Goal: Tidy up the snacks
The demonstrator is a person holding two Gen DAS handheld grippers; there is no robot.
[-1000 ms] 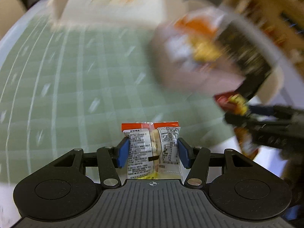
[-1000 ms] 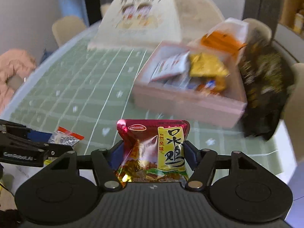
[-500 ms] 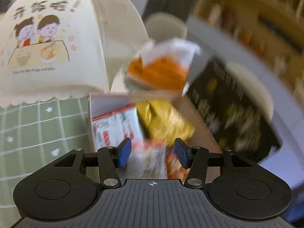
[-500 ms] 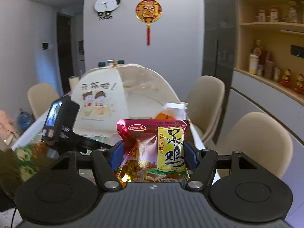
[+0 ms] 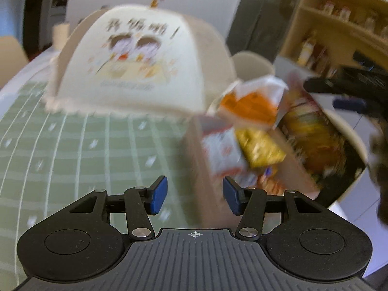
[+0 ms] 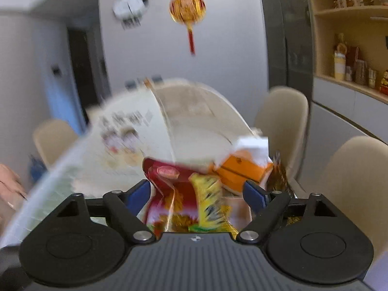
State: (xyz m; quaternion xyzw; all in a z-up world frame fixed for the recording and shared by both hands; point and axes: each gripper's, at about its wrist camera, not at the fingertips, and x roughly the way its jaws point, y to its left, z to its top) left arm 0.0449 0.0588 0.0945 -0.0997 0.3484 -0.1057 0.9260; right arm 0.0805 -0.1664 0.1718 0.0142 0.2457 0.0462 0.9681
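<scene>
On desk, right of centre: pink box, open top, packed with snack packets, blurred.
Left gripper: blue pads apart, nothing between them, hovering at the box's near-left corner over the green grid cloth.
Right gripper: jaws have just been opening; red and yellow snack packet sits between the pads, a gap showing on the right pad side, left side too blurred to tell contact, no clamp seen.
Packet position: upright between right gripper fingers, above the box area, box mostly hidden behind it.
Orange and white packet: sticking up at box's far edge, tilted.
Box contents: white-red packet beside yellow packet.
Behind: cream food cover with cartoon print, touching cloth, just beside the box.
Far right, left view: right gripper's black fingers over box.
</scene>
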